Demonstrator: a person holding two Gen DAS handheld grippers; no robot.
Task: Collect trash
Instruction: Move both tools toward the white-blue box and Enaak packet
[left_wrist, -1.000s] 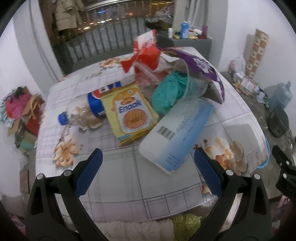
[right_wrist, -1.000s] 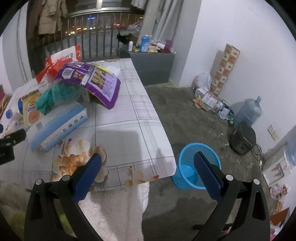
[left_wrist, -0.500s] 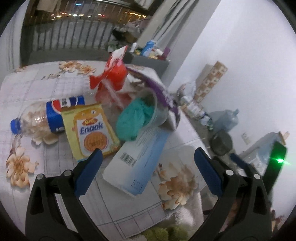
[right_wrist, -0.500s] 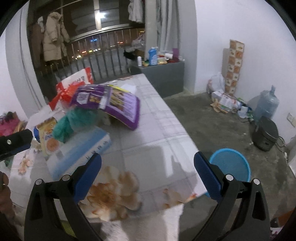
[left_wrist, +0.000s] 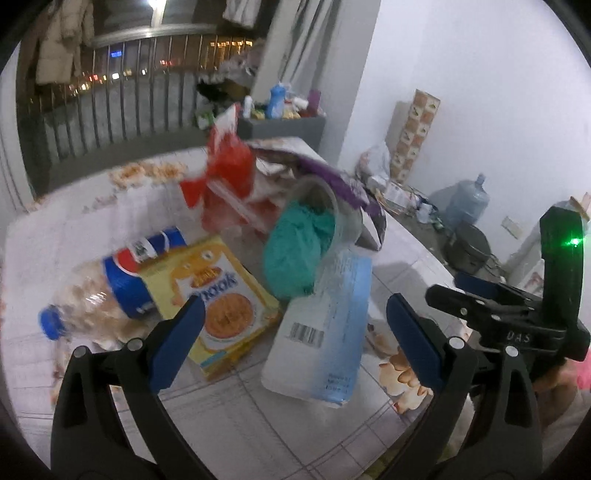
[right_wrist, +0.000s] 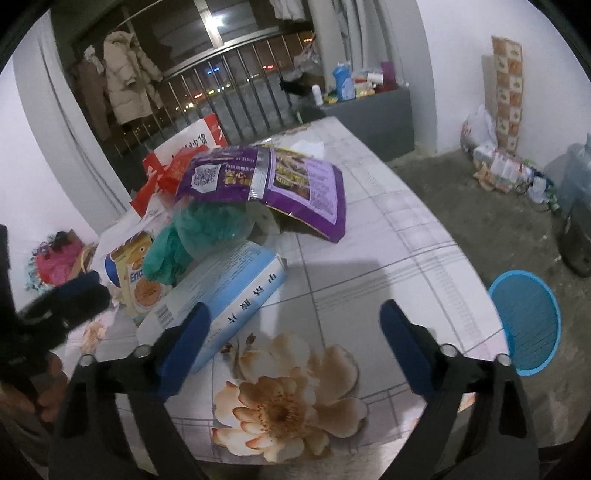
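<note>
Approach step, nothing picked yet. My left tool (left_wrist: 291, 336) wide, empty, over the yellow cookie box (left_wrist: 218, 299) and blue-white pack (left_wrist: 328, 325) on the bench (right_wrist: 369, 258). My right tool (right_wrist: 295, 343) closing, nothing between, beside the pack's end. Blue bin (right_wrist: 524, 321) on floor, far right. Next: clamp pack, carry to bin.

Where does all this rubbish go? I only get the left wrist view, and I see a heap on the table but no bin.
Observer: A blue basket stands on the floor, just past the table's right edge.
Operator: Do the other tongs hold anything?
Observer: No. The right tongs are closing with nothing between them.
Operator: What is printed on that purple bag?
Observer: The purple bag has a square scan code on its top face.
</note>
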